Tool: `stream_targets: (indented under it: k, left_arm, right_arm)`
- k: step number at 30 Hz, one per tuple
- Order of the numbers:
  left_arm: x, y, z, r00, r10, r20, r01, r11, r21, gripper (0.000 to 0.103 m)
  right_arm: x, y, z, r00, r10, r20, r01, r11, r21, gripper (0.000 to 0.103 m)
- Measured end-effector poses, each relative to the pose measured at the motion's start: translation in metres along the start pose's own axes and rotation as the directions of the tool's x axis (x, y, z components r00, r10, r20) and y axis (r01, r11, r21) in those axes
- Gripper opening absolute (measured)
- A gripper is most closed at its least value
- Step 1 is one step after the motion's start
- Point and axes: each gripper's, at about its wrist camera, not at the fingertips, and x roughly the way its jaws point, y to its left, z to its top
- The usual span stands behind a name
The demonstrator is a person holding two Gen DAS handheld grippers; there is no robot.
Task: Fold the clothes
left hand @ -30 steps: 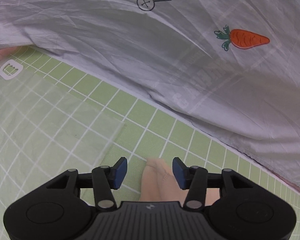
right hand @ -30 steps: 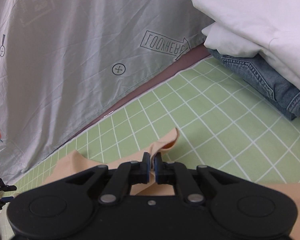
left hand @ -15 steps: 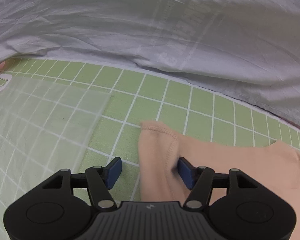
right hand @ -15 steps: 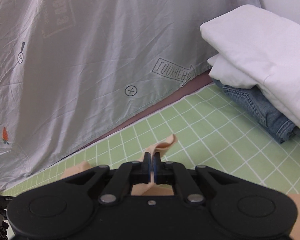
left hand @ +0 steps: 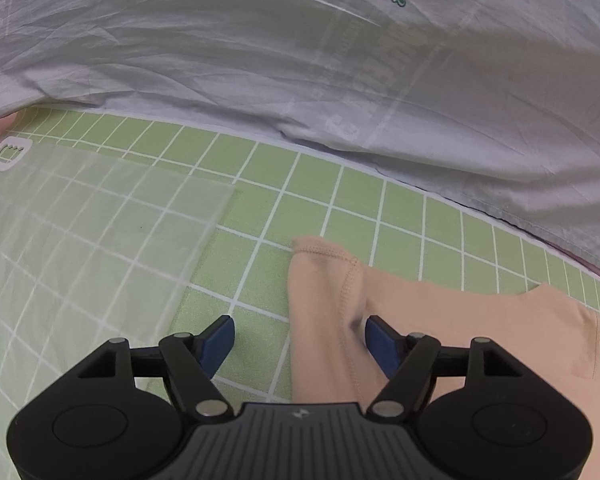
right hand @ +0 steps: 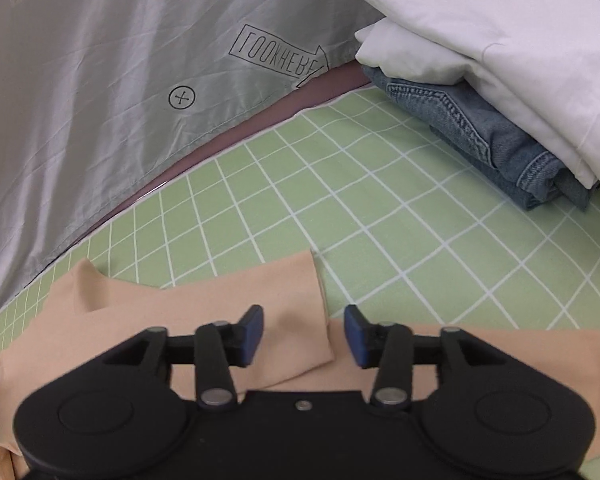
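Note:
A peach garment (left hand: 440, 328) lies on the green grid mat (left hand: 300, 200). In the left wrist view its stitched corner lies flat between the jaws of my left gripper (left hand: 300, 338), which are opening and do not press it. In the right wrist view the same peach garment (right hand: 220, 292) lies spread, a folded flap ending between the jaws of my right gripper (right hand: 304, 330). Those jaws are opening too, with the cloth lying loose under them.
A grey printed sheet (left hand: 300, 60) drapes along the mat's far edge, seen also as the grey sheet (right hand: 100, 100). A stack of folded white clothes (right hand: 480, 28) on folded jeans (right hand: 480, 128) sits at the right. A translucent sheet (left hand: 80, 220) covers the mat's left part.
My right gripper, shut on a raised fold of the garment before, has opened and the cloth has dropped flat. My left gripper has widened, and more of the garment has come into its view.

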Motion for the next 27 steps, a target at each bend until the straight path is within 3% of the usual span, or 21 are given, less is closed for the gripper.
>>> stream_targets:
  k: [2, 3, 4, 12, 15, 17, 19, 23, 25, 27]
  left_arm:
    - [-0.003, -0.001, -0.003, 1.000, 0.005, 0.005, -0.005, 1.000, 0.005, 0.073]
    - [-0.005, -0.002, -0.004, 1.000, 0.003, 0.010, -0.003, 1.000, 0.007, 0.073]
    - [-0.007, -0.002, -0.006, 1.000, 0.001, 0.016, -0.001, 1.000, 0.009, 0.073]
    - [-0.028, -0.006, -0.019, 0.999, 0.004, 0.049, -0.005, 1.000, 0.024, 0.073]
    - [-0.037, -0.004, -0.028, 0.998, 0.010, 0.061, -0.012, 0.999, 0.033, 0.074]
    - [-0.041, -0.001, -0.034, 0.998, 0.018, 0.060, -0.020, 0.999, 0.038, 0.076]
    - [-0.046, 0.003, -0.044, 0.998, 0.028, 0.051, -0.030, 0.999, 0.038, 0.076]
    - [-0.060, 0.013, -0.061, 0.998, 0.037, 0.042, -0.038, 0.999, 0.032, 0.076]
    - [-0.068, 0.017, -0.068, 0.998, 0.041, 0.041, -0.042, 0.999, 0.031, 0.076]
    - [-0.078, 0.018, -0.076, 0.998, 0.040, 0.043, -0.042, 0.999, 0.035, 0.076]
  right_arm:
    - [0.002, 0.003, -0.002, 1.000, 0.014, 0.009, -0.014, 1.000, -0.026, 0.079]
    - [0.002, 0.004, -0.003, 1.000, 0.021, 0.018, -0.021, 0.999, -0.033, 0.099]
    - [0.003, 0.005, -0.004, 0.999, 0.037, 0.029, -0.036, 0.999, -0.035, 0.103]
    - [0.014, 0.013, -0.011, 0.999, 0.035, 0.014, -0.034, 0.996, -0.083, 0.103]
    - [0.012, 0.020, -0.011, 1.000, -0.005, 0.019, 0.007, 0.991, -0.131, 0.103]
    - [0.011, 0.021, -0.010, 1.000, -0.010, 0.006, 0.011, 0.989, -0.144, 0.096]
    - [0.010, 0.022, -0.009, 1.000, -0.014, -0.003, 0.014, 0.988, -0.153, 0.065]
    - [0.005, 0.022, -0.007, 1.000, -0.020, -0.001, 0.020, 0.986, -0.165, 0.037]
    - [-0.001, 0.022, -0.006, 1.000, -0.011, 0.010, 0.013, 0.984, -0.179, 0.009]
    - [-0.006, 0.023, -0.005, 1.000, -0.002, 0.020, 0.006, 0.981, -0.193, 0.004]
